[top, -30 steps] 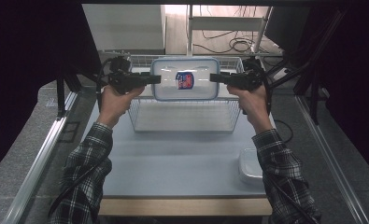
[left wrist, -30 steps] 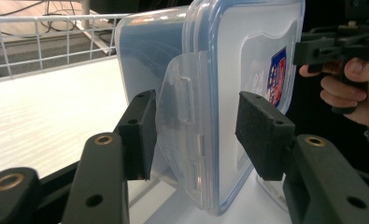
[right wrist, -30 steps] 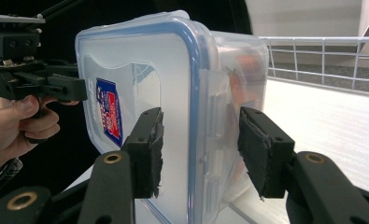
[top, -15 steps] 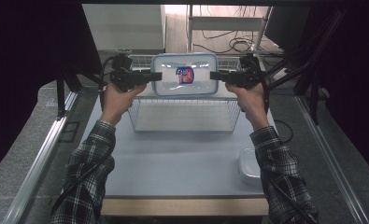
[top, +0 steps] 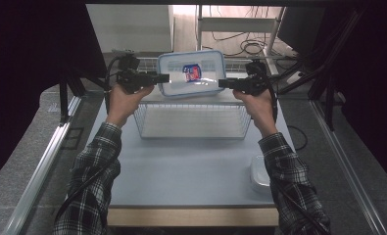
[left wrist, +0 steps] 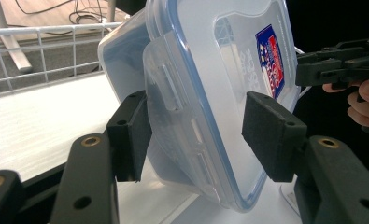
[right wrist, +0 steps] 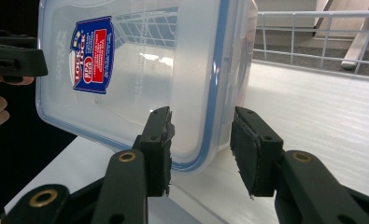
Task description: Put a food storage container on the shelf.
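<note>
two grippers met at one clear plastic box [top: 192, 73] with a blue-rimmed lid and a red and blue sticker [top: 192, 73]. the box was tilted on its edge, up above the far side of a white wire basket [top: 193, 128] on the table [top: 181, 171].

the left gripper [top: 162, 77] was at the box's left end. its jaws had just been opening, with the lid's latch between them; the far pad [left wrist: 273, 135] stood off the lid, so it was let go.

the right gripper [top: 224, 83] was at the right end. its jaws had just been closing around the rim, the left pad [right wrist: 161, 144] touching the lid and the other pad just beside the box, not yet clamped.

a second lid [top: 259, 174] lay at the table's right edge.
</note>
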The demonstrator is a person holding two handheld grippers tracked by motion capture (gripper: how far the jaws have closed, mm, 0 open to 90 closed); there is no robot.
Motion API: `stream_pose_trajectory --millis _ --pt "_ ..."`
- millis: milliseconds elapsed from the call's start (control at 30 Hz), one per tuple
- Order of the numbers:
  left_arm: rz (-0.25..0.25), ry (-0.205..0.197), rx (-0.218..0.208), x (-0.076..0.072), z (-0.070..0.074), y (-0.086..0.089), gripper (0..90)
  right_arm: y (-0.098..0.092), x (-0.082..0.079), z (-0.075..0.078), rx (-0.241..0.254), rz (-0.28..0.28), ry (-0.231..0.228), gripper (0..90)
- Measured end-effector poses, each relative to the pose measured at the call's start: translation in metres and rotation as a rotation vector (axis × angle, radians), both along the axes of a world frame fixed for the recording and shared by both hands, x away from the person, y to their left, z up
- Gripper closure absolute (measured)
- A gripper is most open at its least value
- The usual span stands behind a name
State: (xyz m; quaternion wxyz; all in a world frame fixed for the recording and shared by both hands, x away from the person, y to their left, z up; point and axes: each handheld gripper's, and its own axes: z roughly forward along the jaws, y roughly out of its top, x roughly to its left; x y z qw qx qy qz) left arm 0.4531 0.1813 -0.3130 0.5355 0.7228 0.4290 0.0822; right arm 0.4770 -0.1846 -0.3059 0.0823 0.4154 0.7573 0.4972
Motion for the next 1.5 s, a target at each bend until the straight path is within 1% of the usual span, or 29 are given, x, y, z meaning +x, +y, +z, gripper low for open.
stream_pose_trajectory --millis 33,100,167,200,233,267,300,333,367,400,433,467,600,733,900,967,1000,1033,1067,1100,1167,1233,1267,1300,1333,1367,1400,1467,1500 --pt "-0.002 0.000 -0.001 0.001 0.000 0.001 42.3 0.000 0.000 0.000 0.000 0.000 0.000 58.7" --pt "-0.004 0.005 -0.022 0.004 -0.002 0.002 41.9 0.000 0.000 0.001 -0.005 0.007 -0.003 58.4" --pt "-0.001 0.003 -0.026 0.005 -0.002 0.002 41.7 0.000 0.000 0.001 -0.004 0.008 -0.002 58.2" --pt "0.004 0.003 -0.019 0.006 -0.003 0.002 39.5 0.000 0.000 0.001 0.004 0.007 0.003 57.2" --pt "0.009 0.004 -0.014 0.007 -0.003 0.002 39.5 0.000 0.000 0.001 0.004 0.007 0.003 57.2" --pt "0.020 0.004 0.004 0.008 -0.004 0.001 38.9 0.000 0.001 0.002 0.004 -0.004 0.000 57.0" --pt "0.016 0.006 0.017 0.009 -0.005 0.001 38.9 0.000 0.001 0.002 0.004 -0.004 0.000 57.0" --pt "0.018 0.010 0.031 0.010 -0.006 -0.001 40.4 -0.001 0.001 0.004 0.028 -0.011 -0.005 59.2" --pt "0.024 0.012 0.035 0.010 -0.007 -0.002 41.2 -0.001 0.001 0.005 0.037 -0.016 -0.002 58.9" --pt "0.040 0.008 0.008 0.011 -0.008 -0.002 43.2 0.000 0.002 0.007 0.028 -0.025 -0.008 59.1" --pt "0.035 0.011 -0.009 0.013 -0.008 -0.001 43.2 0.000 0.002 0.007 0.028 -0.025 -0.008 59.1" --pt "0.034 0.018 -0.021 0.014 -0.008 -0.001 43.3 0.001 0.003 0.010 0.007 -0.036 -0.014 59.1" --pt "0.037 0.013 -0.018 0.013 -0.008 -0.002 43.1 0.002 0.004 0.012 -0.004 -0.037 -0.018 58.9" --pt "0.040 0.015 -0.011 0.010 -0.007 -0.002 43.0 0.002 0.003 0.011 0.001 -0.038 -0.018 59.3" --pt "0.021 0.021 -0.016 0.006 -0.007 0.000 43.2 0.001 0.003 0.012 -0.003 -0.040 -0.018 59.7" --pt "0.030 0.013 -0.007 0.006 -0.006 0.000 42.9 0.002 0.002 0.012 -0.004 -0.043 -0.024 59.5" --pt "0.039 -0.009 0.027 0.003 -0.005 0.000 41.4 0.002 0.001 0.012 -0.004 -0.042 -0.027 58.8" --pt "0.039 -0.009 0.027 0.003 -0.005 0.000 38.5 0.001 0.000 0.013 0.004 -0.039 -0.034 57.6" --pt "0.039 -0.022 0.034 0.001 -0.003 -0.001 38.5 0.001 0.000 0.013 0.004 -0.039 -0.034 57.6" --pt "0.034 -0.032 0.030 -0.002 -0.002 0.000 34.8 -0.001 -0.005 0.015 0.028 -0.026 -0.051 54.3" --pt "0.021 -0.053 0.030 -0.009 -0.001 0.000 33.0 -0.001 -0.007 0.016 0.032 -0.023 -0.058 52.8" --pt "0.015 -0.072 0.033 -0.017 -0.002 0.001 29.5 -0.003 -0.015 0.017 0.029 -0.011 -0.077 49.5" --pt "0.011 -0.076 0.034 -0.021 -0.003 0.002 27.3 -0.004 -0.021 0.016 0.030 0.005 -0.091 46.0" --pt "0.009 -0.077 0.035 -0.023 -0.004 0.002 27.3 -0.004 -0.021 0.016 0.030 0.005 -0.091 46.0" --pt "0.005 -0.078 0.037 -0.028 -0.006 0.002 23.5 -0.004 -0.027 0.013 0.024 0.016 -0.107 42.3" --pt "0.004 -0.081 0.041 -0.031 -0.007 0.002 22.1 -0.005 -0.030 0.012 0.020 0.017 -0.111 40.7" --pt "-0.001 -0.083 0.050 -0.035 -0.009 0.001 22.1 -0.005 -0.030 0.012 0.020 0.017 -0.111 40.7" --pt "-0.009 -0.092 0.067 -0.044 -0.014 0.000 18.9 -0.006 -0.036 0.007 0.012 0.029 -0.119 37.5" --pt "-0.015 -0.095 0.072 -0.048 -0.016 -0.001 15.7 -0.006 -0.042 0.003 0.011 0.038 -0.125 34.1"
